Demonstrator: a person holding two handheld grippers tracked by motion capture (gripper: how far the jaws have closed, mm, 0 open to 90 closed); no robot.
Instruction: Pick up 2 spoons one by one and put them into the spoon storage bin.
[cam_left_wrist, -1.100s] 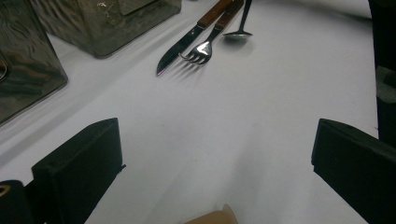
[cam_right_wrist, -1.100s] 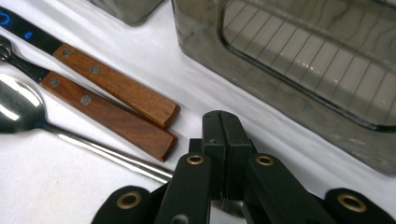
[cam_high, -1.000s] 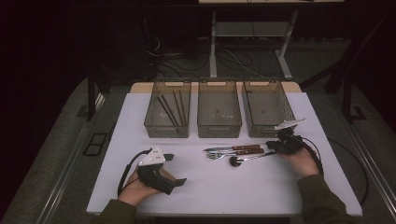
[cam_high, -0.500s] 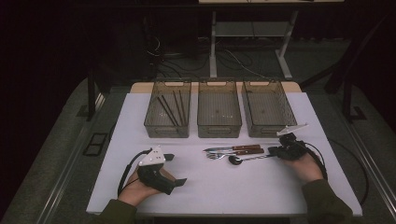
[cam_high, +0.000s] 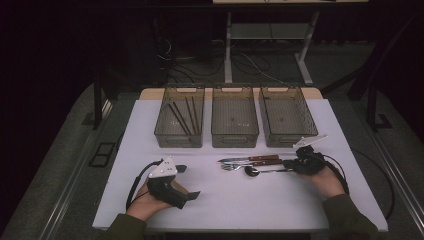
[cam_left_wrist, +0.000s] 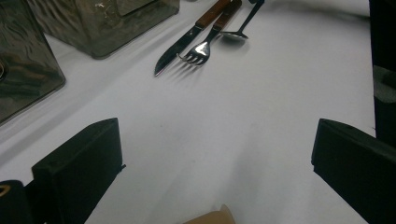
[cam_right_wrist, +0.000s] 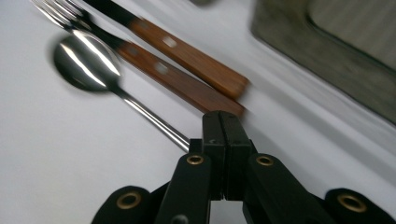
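Left tool (cam_high: 188, 181) resting low on the white surface (cam_high: 235, 195) near the front edge, jaws standing wide apart, gripping nothing. Right tool (cam_right_wrist: 219, 122) sitting at the right end of the cutlery row, jaws pressed together on the spoon (cam_right_wrist: 88, 58) handle, spoon lying flat on the surface, bowl pointing left in the high view. Fork (cam_high: 235, 166) and knife (cam_high: 245, 160), both wood-handled, lying just behind the spoon, side by side. Further back: three grey bins (cam_high: 235, 120) standing in a row, left one holding dark chopsticks (cam_high: 182, 117).
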